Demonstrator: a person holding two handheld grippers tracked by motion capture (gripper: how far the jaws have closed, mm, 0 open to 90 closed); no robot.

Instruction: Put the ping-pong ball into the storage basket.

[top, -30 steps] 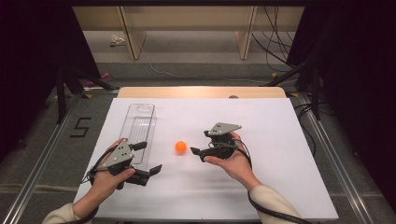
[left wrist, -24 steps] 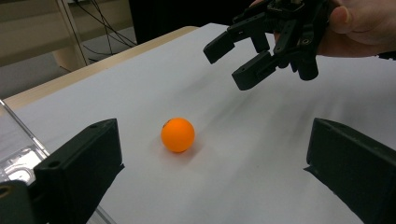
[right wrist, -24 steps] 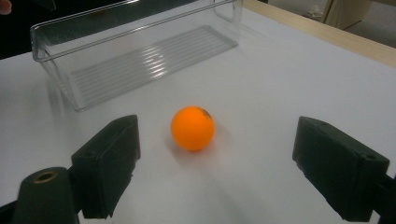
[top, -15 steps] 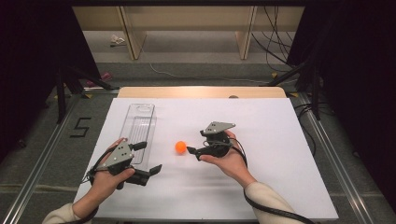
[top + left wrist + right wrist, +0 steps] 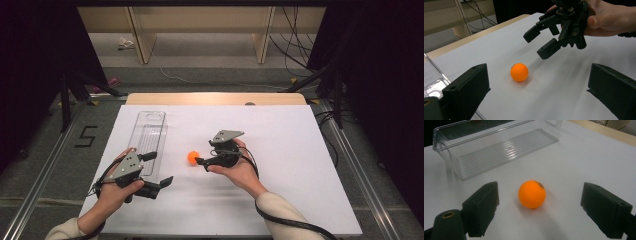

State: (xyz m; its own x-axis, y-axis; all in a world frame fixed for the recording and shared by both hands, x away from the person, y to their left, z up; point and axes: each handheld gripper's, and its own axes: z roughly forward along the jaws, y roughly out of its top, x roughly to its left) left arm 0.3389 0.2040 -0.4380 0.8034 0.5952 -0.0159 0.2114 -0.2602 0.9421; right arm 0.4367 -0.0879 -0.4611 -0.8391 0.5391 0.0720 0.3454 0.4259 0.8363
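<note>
The left gripper (image 5: pixel 159 170) sits at about 7 o'clock in the high view, jaws spread wide and aimed toward 2 o'clock. The right gripper (image 5: pixel 201 157) sits near centre, jaws likewise apart, pointing toward 9 o'clock.

I see a white desk (image 5: pixel 300 150) with a wooden far edge. Two items lie directly on it — an orange ball (image 5: pixel 193 157) near centre, and a clear plastic tray (image 5: pixel 150 131) at left, well apart.
</note>
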